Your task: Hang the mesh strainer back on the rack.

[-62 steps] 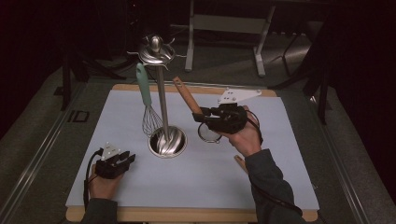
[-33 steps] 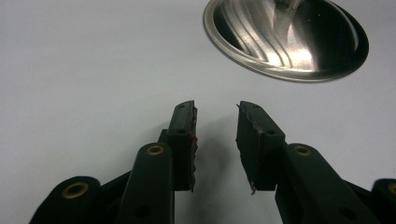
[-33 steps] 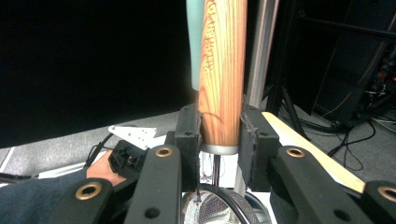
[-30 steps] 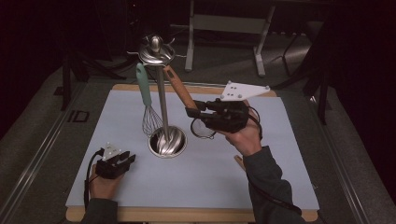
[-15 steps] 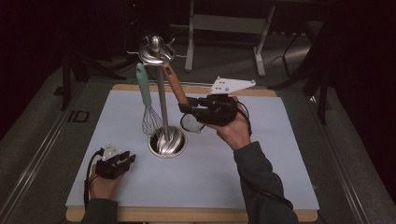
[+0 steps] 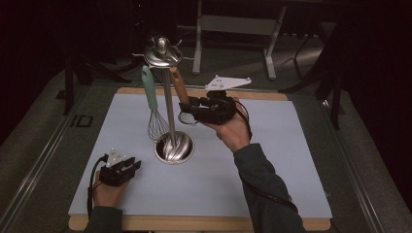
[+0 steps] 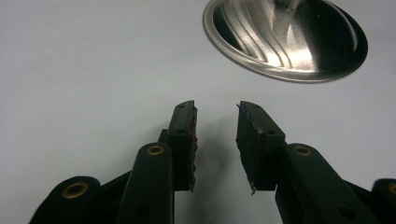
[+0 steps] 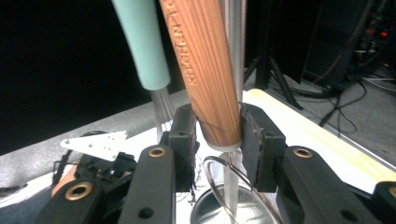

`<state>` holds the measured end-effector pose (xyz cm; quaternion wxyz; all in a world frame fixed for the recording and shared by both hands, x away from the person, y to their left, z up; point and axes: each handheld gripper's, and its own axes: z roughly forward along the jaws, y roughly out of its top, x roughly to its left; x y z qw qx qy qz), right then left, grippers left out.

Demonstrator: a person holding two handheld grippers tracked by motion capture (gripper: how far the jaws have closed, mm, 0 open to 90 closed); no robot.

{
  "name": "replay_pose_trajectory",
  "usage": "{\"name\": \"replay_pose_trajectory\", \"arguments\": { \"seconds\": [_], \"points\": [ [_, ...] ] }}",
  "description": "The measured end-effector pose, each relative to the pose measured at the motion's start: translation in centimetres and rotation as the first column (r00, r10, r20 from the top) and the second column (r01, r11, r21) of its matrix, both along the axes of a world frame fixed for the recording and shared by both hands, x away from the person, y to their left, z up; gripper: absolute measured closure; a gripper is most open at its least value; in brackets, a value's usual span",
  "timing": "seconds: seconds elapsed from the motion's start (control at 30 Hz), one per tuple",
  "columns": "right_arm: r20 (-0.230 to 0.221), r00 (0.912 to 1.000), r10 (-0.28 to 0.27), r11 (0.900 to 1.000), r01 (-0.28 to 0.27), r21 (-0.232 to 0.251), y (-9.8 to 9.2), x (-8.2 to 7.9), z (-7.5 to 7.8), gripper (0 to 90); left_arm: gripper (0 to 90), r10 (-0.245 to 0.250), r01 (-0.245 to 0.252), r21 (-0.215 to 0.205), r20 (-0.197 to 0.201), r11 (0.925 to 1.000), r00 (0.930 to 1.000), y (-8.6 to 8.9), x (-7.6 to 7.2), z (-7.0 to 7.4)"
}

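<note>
- Landmark: the steel utensil stand (image 6: pixel 167 104), upright at mid-mat, round base (image 7: pixel 285 39) on the pale mat (image 6: pixel 272 165), hook crown at top.
- Wooden-handled utensil (image 6: pixel 178 87) hangs just right of the stand's pole, handle top up at the crown, long axis nearly vertical (slightly tilted); its wire end sits low, beside the pole.
- Right gripper (image 6: pixel 187 110) is immediately right of the pole, pointing left at the handle's lower end. In the right gripper view the handle (image 8: pixel 205 70) stands between the two pads; the jaws have just been opening, and a sliver of gap shows at the left pad, so the clamp looks released, or nearly so.
- Teal-handled whisk (image 6: pixel 151 104) hangs on the stand's left side, clear of the gripper.
- Left gripper (image 6: pixel 127 167) rests on the mat, near and left of the base, jaws apart, nothing between them.
- Judgement: the right hand is the nearer one; backing straight away to the right, across the handle's axis, should leave the utensil hanging.
</note>
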<state>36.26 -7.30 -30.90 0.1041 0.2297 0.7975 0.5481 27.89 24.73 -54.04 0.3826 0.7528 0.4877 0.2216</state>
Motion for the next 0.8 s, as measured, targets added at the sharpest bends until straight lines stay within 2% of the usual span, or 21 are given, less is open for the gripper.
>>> {"name": "replay_pose_trajectory", "arguments": {
  "seconds": [0.07,0.17,0.47,0.8],
  "points": [
    [0.003,1.0,-0.008,1.0,0.008,-0.006,0.1,0.0,0.0,65.6,67.6,0.0,0.0,-0.001,0.001,1.0,1.0,0.0,0.0,0.0],
    [0.006,0.9998,-0.021,0.999,0.022,-0.03,0.2,0.0,-0.2,59.1,67.6,0.0,0.0,0.001,-0.001,1.0,1.0,0.0,0.0,0.0],
    [0.021,0.9994,-0.026,0.999,0.027,-0.038,-0.4,-0.3,-0.1,57.8,67.3,0.002,-0.002,0.002,0.001,1.0,1.0,0.0,0.0,0.0],
    [0.07,0.9965,-0.046,0.989,0.056,-0.14,-1.2,-0.8,-0.4,58.0,66.4,0.006,-0.006,0.002,0.0,1.0,1.0,0.0,0.0,0.0]
  ]
}}
